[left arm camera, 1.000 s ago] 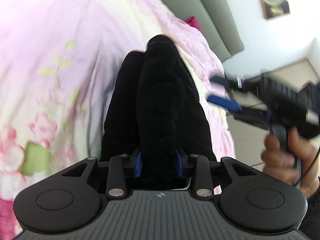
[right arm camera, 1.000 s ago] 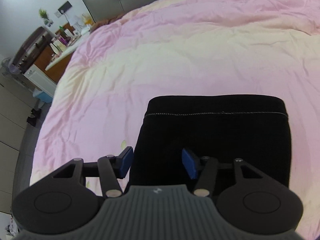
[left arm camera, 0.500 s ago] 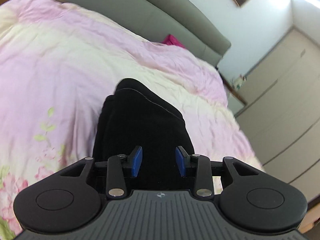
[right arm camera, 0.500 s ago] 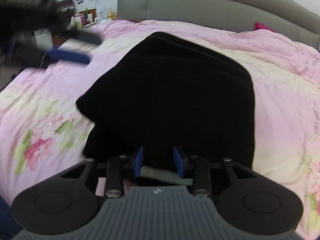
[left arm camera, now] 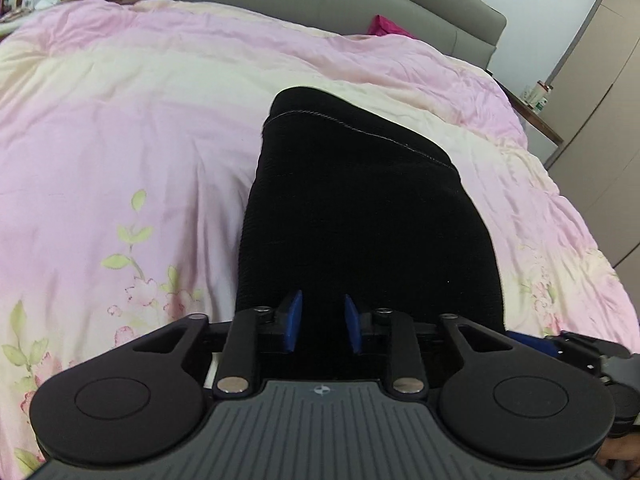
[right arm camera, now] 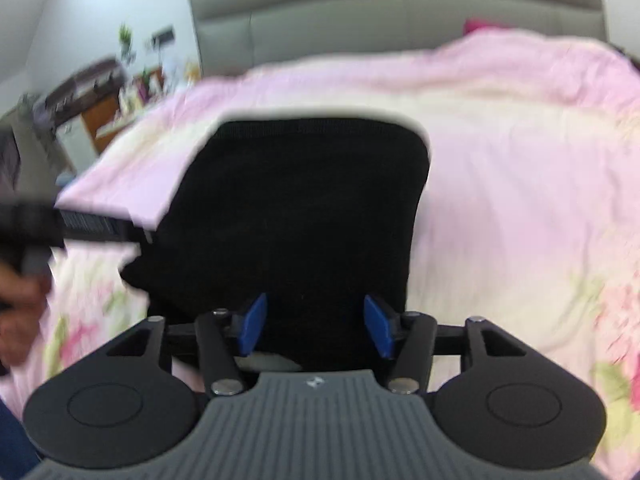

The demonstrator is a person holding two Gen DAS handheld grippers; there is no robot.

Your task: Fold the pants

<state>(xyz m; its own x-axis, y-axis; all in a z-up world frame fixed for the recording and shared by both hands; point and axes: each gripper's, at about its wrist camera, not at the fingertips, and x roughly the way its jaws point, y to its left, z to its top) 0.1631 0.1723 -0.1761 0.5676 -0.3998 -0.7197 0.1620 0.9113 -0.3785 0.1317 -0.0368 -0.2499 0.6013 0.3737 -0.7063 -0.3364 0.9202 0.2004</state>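
Black folded pants (left arm camera: 360, 208) lie on a pink flowered quilt (left arm camera: 120, 140), stitched hem at the far end. My left gripper (left arm camera: 323, 324) is at their near edge, and its blue pads are closing with black fabric between them. In the right wrist view the pants (right arm camera: 296, 208) fill the middle. My right gripper (right arm camera: 318, 324) hovers at their near edge. Its jaws are opening, with the pads wide apart and off the cloth. One of the right gripper's fingers (left arm camera: 532, 340) shows low on the right in the left wrist view.
A grey padded headboard (left arm camera: 280, 4) runs along the far side, with a magenta cushion (left arm camera: 388, 26) against it. A wardrobe (left arm camera: 600, 80) and a nightstand with bottles (left arm camera: 538, 98) stand to the right. A dresser (right arm camera: 80, 92) stands left. A hand (right arm camera: 20, 300) holds the left tool.
The left gripper let go of the bunched pants, swung round toward the headboard and narrowed its pads again. The right gripper dropped to the pants' near edge and spread its pads wider.
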